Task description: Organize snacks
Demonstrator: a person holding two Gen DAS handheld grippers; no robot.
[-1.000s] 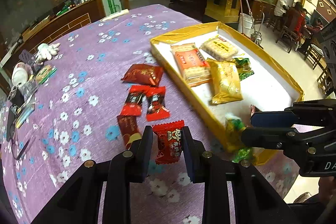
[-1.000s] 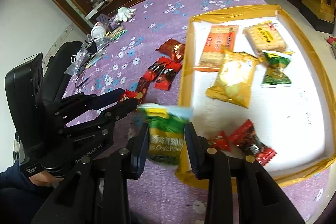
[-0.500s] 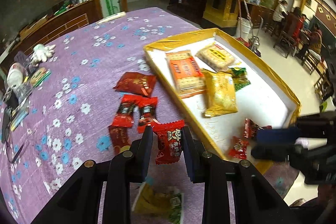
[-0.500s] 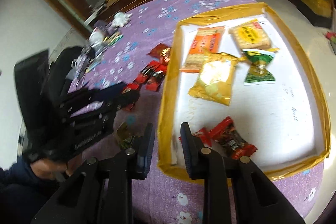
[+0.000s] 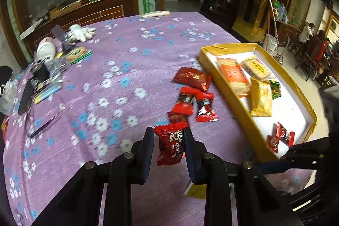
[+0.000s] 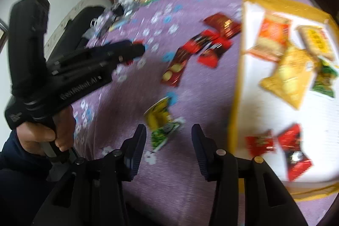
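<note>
The right gripper [image 6: 168,142] hangs empty, its jaws just opening, above the green-and-yellow snack packet [image 6: 162,123] lying on the purple cloth [image 6: 190,99] just left of the yellow tray [image 6: 235,86], long axis slanting. The left gripper [image 5: 168,148] clamps a red candy [image 5: 170,146].

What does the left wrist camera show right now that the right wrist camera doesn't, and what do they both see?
Only the left wrist view shows the left claw shut on a red candy, plus people seated in the room beyond the table.

Only the right wrist view shows the open right claw with nothing between its pads, a green and yellow packet lying on the cloth just ahead of it, and the hand gripping the left tool.

Both show the purple flowered tablecloth, the gold-edged tray of snacks and the loose red packets beside it.
</note>
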